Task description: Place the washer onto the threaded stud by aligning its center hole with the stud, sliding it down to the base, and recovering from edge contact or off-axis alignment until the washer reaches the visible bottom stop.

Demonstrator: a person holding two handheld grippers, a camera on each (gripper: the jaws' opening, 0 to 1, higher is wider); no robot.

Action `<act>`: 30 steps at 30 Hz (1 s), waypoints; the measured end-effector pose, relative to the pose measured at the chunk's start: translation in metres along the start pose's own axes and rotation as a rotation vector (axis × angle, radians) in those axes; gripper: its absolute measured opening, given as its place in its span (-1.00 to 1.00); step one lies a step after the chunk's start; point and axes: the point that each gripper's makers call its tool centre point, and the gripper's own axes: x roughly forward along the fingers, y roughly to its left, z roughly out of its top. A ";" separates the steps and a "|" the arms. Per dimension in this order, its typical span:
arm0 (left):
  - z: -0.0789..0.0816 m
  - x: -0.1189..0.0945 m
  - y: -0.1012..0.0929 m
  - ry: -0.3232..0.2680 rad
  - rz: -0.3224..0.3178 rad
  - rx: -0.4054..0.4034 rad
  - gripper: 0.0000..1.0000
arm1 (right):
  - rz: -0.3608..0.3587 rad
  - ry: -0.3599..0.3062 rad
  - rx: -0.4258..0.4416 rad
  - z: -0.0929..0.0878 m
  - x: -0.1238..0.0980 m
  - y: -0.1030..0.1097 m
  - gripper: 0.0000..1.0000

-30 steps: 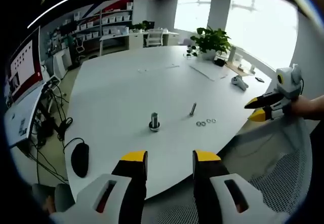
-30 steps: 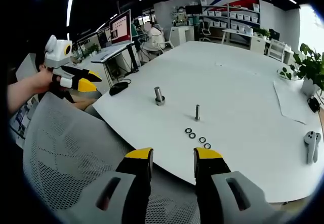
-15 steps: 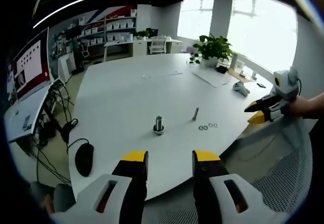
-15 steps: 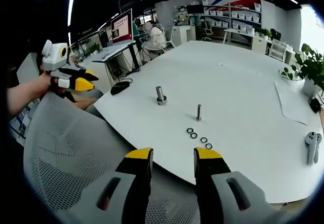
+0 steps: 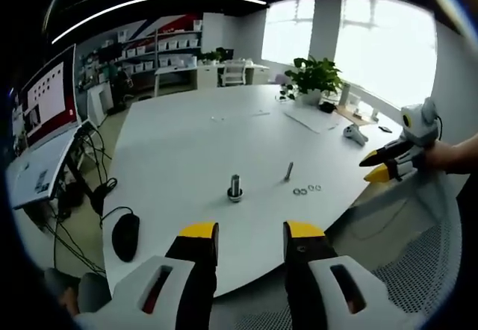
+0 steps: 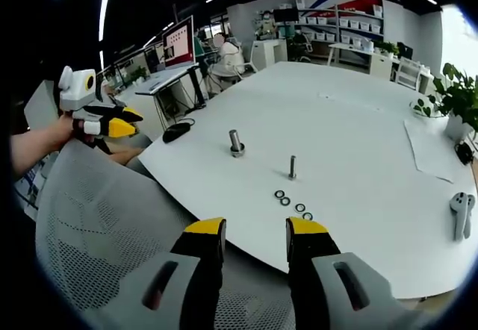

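Note:
Several small washers (image 6: 292, 203) lie in a row on the white table (image 6: 358, 158); in the left gripper view the washers (image 5: 306, 190) sit right of centre. A slim threaded stud (image 6: 292, 167) stands upright just beyond them, also seen as the stud (image 5: 288, 171). A thicker stud with a wide base (image 6: 236, 142) stands to its left, the same thick stud (image 5: 234, 189). My left gripper (image 5: 245, 233) is open and empty, off the table edge. My right gripper (image 6: 254, 229) is open and empty above a mesh chair back. The right gripper (image 5: 376, 164) and left gripper (image 6: 125, 119) show in each other's views.
A grey mesh chair (image 6: 104, 233) stands between me and the table. A black mouse (image 5: 124, 237) lies at the table's left edge. A potted plant (image 5: 314, 65), papers (image 5: 310, 113) and a white controller (image 6: 457, 214) sit at the far side. Desks and a monitor (image 5: 45, 98) stand behind.
The left gripper view has pulled back slightly, so the studs and washers look a little smaller. Both grippers stay open; nothing on the table has moved.

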 end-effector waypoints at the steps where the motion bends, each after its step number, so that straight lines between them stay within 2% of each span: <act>1: -0.001 0.001 0.002 0.000 0.000 0.000 -0.35 | 0.000 -0.001 0.000 0.000 0.000 0.000 -0.31; 3: -0.003 0.003 0.004 0.007 0.014 0.045 -0.38 | -0.003 -0.004 0.004 0.001 -0.001 -0.001 -0.31; 9: -0.004 0.005 0.001 0.002 0.021 0.087 -0.44 | -0.010 -0.018 0.012 0.002 0.000 -0.002 -0.31; 12: -0.005 0.006 -0.007 0.011 0.001 0.085 -0.42 | -0.012 -0.025 0.027 0.002 0.000 -0.004 -0.30; 15: -0.011 0.007 -0.002 0.022 -0.001 0.077 -0.40 | -0.006 -0.020 0.016 0.003 -0.002 0.001 -0.29; 19: -0.007 0.006 0.004 -0.005 0.007 0.072 -0.38 | 0.010 -0.014 0.011 0.002 0.001 0.002 -0.24; 22: -0.006 0.006 0.016 -0.019 0.028 0.056 -0.37 | 0.042 0.012 -0.011 -0.001 0.002 0.010 -0.23; 26: -0.009 0.007 0.011 -0.013 0.026 0.068 -0.37 | 0.062 0.034 -0.039 -0.005 0.005 0.015 -0.22; 30: -0.009 0.008 0.009 -0.013 0.013 0.068 -0.37 | 0.092 0.084 -0.055 -0.011 0.007 0.019 -0.20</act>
